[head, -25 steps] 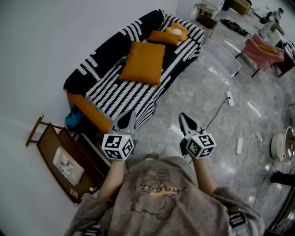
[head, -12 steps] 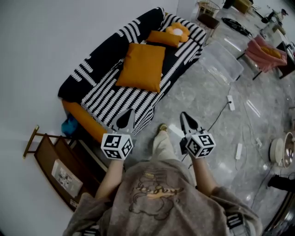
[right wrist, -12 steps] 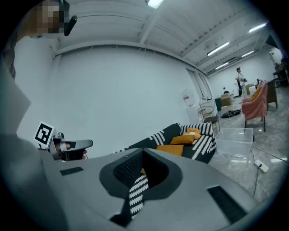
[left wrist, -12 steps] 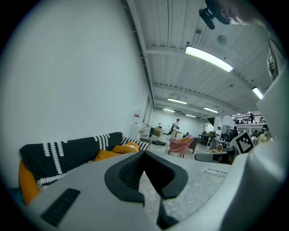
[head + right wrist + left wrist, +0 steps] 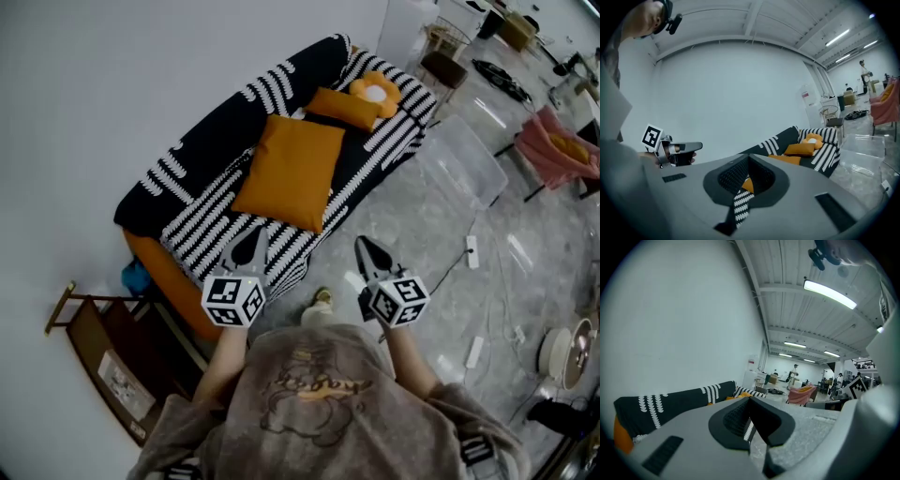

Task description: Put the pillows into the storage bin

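Observation:
A large orange pillow [image 5: 289,173] lies on the black-and-white striped sofa [image 5: 216,220]. Farther along the seat are a smaller orange pillow [image 5: 342,106] and a flower-shaped orange pillow [image 5: 375,91]. A clear storage bin [image 5: 457,159] stands on the floor past the sofa's right end. My left gripper [image 5: 249,238] hangs shut and empty over the sofa's near corner. My right gripper [image 5: 366,247] is shut and empty above the floor beside the sofa. In the right gripper view the pillows [image 5: 800,149] and the bin [image 5: 861,145] lie ahead, and the left gripper [image 5: 677,151] shows at left.
A wooden rack [image 5: 103,352] leans by the wall at lower left, with a blue object [image 5: 136,277] beside the sofa's end. Power strips and cables [image 5: 472,251] cross the grey floor. A pink-draped chair [image 5: 562,155] stands at right, a round white appliance [image 5: 562,352] at lower right.
The person has stepped toward the sofa, so both grippers have come forward together. The left one now hangs over the sofa's corner. Both jaws stay shut.

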`<action>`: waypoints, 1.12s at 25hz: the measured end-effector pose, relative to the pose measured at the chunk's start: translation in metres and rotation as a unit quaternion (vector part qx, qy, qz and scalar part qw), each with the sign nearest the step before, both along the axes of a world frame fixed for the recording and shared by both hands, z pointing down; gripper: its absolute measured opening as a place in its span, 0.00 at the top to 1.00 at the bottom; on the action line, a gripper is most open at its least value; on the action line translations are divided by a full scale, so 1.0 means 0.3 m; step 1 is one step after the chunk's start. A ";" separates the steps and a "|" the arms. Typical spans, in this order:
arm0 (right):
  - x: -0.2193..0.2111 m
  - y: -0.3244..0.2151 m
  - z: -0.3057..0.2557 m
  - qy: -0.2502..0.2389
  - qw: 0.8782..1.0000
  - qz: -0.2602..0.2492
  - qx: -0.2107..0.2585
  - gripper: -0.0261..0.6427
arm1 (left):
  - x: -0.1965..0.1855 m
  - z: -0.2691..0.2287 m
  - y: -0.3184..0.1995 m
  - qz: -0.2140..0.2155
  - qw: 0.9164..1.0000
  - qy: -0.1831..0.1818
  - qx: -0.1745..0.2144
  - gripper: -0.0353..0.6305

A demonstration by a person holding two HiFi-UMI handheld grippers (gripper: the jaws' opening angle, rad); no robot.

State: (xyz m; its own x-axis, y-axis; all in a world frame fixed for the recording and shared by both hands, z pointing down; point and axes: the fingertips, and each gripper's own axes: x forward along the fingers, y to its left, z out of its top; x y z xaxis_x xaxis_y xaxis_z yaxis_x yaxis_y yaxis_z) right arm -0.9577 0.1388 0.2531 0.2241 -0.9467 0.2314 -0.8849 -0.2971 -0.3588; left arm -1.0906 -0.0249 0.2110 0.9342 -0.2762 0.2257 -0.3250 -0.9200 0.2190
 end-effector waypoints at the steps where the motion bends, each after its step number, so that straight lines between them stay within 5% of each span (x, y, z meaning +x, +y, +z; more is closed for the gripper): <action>1: 0.037 -0.023 0.003 -0.001 1.000 -0.006 -0.001 0.96 | 0.039 0.002 -0.018 -0.005 1.000 0.000 0.000 0.94; 11: 0.317 -0.316 0.046 -0.025 0.999 -0.042 -0.005 0.96 | 0.302 0.002 -0.274 -0.037 0.999 -0.006 0.005 0.94; 27: 0.737 -0.707 0.168 -0.044 0.999 -0.002 -0.016 0.96 | 0.713 0.146 -0.696 -0.025 0.999 -0.036 -0.014 0.94; 28: 0.754 -0.731 0.189 -0.051 0.999 -0.003 -0.016 0.91 | 0.729 0.164 -0.722 -0.026 0.999 -0.040 -0.017 0.92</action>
State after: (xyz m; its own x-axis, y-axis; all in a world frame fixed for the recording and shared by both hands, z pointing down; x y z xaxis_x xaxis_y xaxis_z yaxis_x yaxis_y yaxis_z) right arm -0.7316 -0.0806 0.3098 0.1924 -0.9397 0.2829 -0.8458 -0.3049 -0.4377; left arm -0.8721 -0.2414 0.2604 0.8976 -0.3141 0.3092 -0.3892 -0.8942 0.2213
